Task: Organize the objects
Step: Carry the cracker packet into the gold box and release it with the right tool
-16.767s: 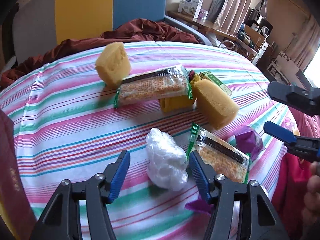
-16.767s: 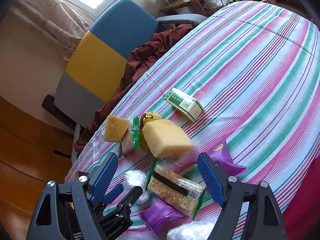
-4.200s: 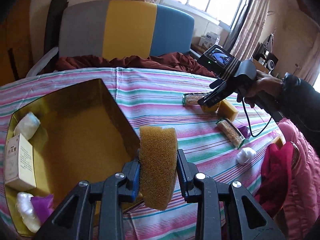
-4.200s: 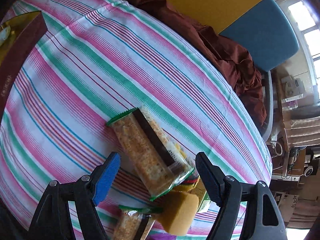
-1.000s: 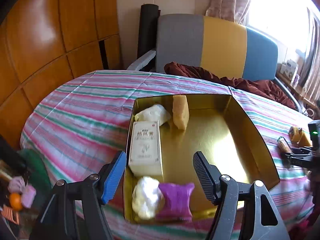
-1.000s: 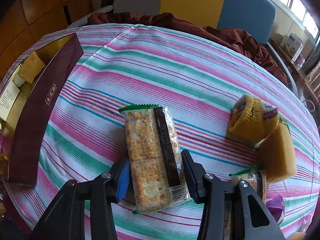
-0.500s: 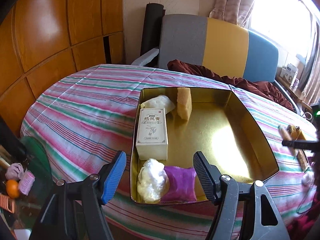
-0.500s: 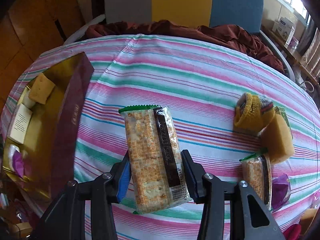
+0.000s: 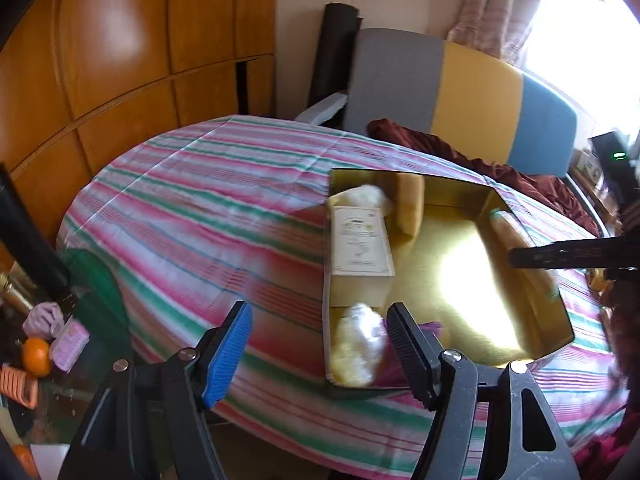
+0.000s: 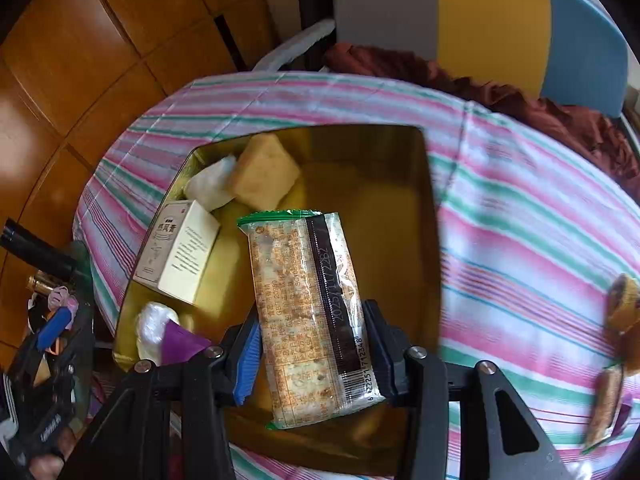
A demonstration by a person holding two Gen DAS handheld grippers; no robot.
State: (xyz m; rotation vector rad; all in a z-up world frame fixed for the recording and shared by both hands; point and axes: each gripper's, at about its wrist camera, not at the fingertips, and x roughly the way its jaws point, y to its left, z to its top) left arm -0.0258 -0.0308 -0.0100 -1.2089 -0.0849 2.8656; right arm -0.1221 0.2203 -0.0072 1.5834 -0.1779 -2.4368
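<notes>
The right gripper clamps one clear-wrapped cracker packet above the gold rectangular tin; the left gripper gapes empty.

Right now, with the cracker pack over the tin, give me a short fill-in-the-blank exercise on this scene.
1. The right tool is shut on a pack of ____.
2. The left tool holds ____.
3. The white carton lies inside the ____ tin.
4. The tablecloth has a ____ pattern.

Missing words: crackers; nothing; gold; striped
</notes>
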